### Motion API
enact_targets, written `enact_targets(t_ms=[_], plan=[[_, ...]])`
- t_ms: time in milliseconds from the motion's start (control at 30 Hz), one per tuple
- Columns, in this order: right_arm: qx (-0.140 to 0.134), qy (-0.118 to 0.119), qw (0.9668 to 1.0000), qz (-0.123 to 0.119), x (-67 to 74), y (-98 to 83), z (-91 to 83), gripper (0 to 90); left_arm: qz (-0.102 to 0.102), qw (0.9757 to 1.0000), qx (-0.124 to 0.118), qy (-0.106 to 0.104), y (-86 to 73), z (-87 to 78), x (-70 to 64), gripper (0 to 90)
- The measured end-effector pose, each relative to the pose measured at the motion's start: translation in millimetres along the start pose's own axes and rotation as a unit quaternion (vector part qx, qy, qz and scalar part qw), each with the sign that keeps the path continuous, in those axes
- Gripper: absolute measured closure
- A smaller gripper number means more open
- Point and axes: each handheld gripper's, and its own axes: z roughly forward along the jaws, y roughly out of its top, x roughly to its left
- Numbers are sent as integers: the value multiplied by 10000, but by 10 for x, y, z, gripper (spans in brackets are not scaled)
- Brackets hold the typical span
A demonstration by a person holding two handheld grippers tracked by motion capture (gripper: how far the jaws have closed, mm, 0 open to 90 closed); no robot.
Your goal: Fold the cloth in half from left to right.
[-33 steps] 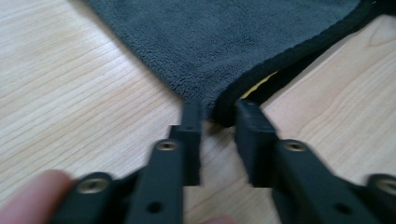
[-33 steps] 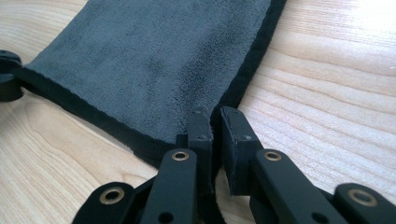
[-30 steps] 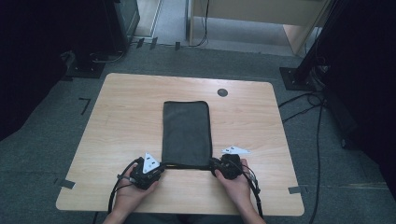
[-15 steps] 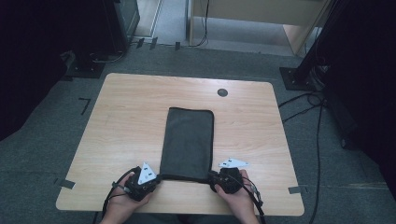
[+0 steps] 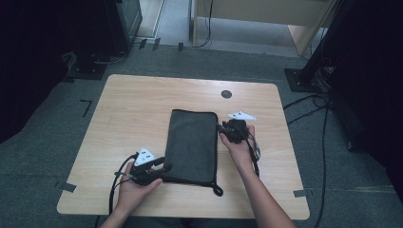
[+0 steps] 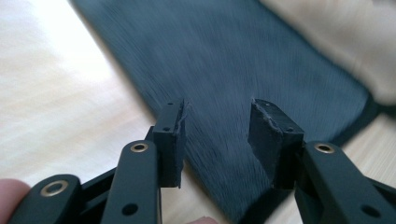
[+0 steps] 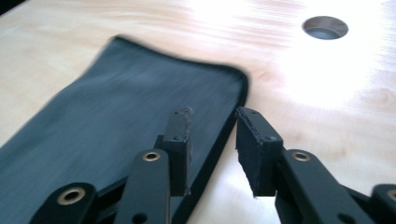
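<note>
A dark grey cloth (image 5: 192,142) lies flat and lengthwise on the wooden table (image 5: 128,114). My left gripper (image 5: 161,169) sits at the cloth's near left corner. Its jaws have just been opening and stand apart over the cloth (image 6: 243,60), pressing nothing. My right gripper (image 5: 222,129) hovers at the cloth's right edge near the far corner. Its jaws have also just been opening and straddle the hemmed edge (image 7: 219,135) without pinching it. A small dark loop (image 5: 217,191) trails from the near right corner. In their own views, the left gripper (image 6: 218,106) and right gripper (image 7: 212,114) both show a clear gap.
A round cable hole (image 5: 226,94) sits in the table behind the cloth. Cables (image 5: 313,102) and a black stand base (image 5: 304,78) lie on the floor at the right. The table's near edge (image 5: 190,214) runs just below my hands.
Both grippers let go of the cloth's near edge and their jaws opened. The right hand travelled away from me along the right edge to the far corner. The left stayed at the near left corner.
</note>
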Motion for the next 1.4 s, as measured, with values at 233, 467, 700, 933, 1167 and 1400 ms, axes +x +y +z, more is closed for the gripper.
enact_targets(t_ms=[233,467,700,933,1167,1400], plan=[[202,-179,9983,508,-222,180,630,695,178,9998,56,50,-125,2,-3,506],[-46,-44,9990,-443,25,60,606,883,-27,9999,34,-162,-125,-9,58,502],[294,1228,9867,-1025,121,-78,530,820,14,9999,29,-115,-123,-2,43,501],[-167,1541,9851,-745,-91,-7,390,697,-4,9999,23,-133,-122,-1,46,502],[153,170,9996,134,-346,127,633,788,-3,9999,34,-141,-119,1,46,501],[357,446,9983,-118,-281,87,794,735,-4,9999,30,-147,-121,0,47,501]])
